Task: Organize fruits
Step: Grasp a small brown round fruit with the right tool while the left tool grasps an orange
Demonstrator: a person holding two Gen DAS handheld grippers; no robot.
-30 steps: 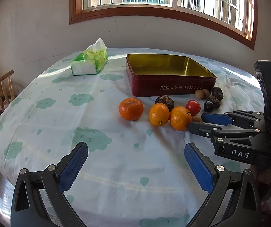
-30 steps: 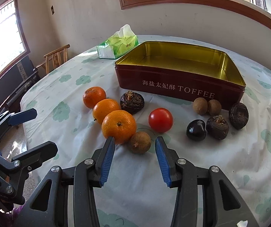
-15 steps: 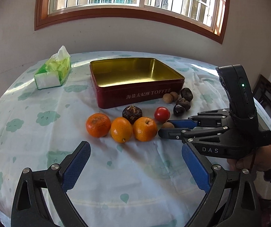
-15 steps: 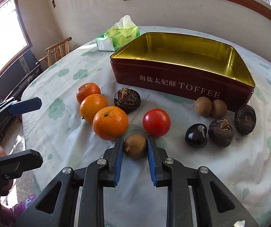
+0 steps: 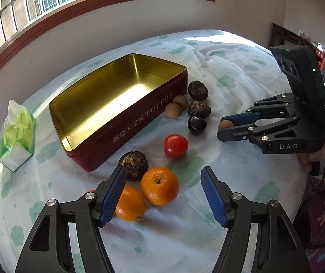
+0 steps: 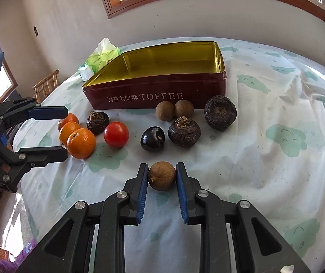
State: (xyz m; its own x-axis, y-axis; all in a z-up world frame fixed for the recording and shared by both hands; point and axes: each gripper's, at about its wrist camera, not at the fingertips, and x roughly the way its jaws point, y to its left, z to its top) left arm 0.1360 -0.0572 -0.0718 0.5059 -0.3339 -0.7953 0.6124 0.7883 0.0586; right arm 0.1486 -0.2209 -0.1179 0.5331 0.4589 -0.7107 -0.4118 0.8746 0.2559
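Your right gripper (image 6: 161, 176) has its jaws closed on a small brown fruit (image 6: 161, 175), one blue pad pressed to each side, and it sits over bare cloth near the front of the bench (image 6: 276, 170). Ahead of it lie a dark glossy fruit (image 6: 152, 138) and a rough dark one (image 6: 184, 132), then two more small brown fruits (image 6: 165, 110) touching each other just in front of the tin's (image 6: 158, 95) red wall, with a larger dark fruit (image 6: 220, 113) at the tin's right corner. The tin stands open and holds nothing, its gold rim clear all round. To the right the cloth is wrinkled but open as far as the bench's curved edge. Your left gripper (image 5: 163, 196) has just been closing its jaws; they stand about half wide, and an orange (image 5: 159, 186) lies between the pads without being touched. A second orange (image 5: 130, 202) sits tight against it behind the left pad, and a third (image 6: 68, 120) is mostly hidden. A tomato (image 5: 175, 146) and another rough dark fruit (image 5: 134, 165) lie just beyond. A tissue pack (image 5: 18, 134) rests near the bench's far left edge.
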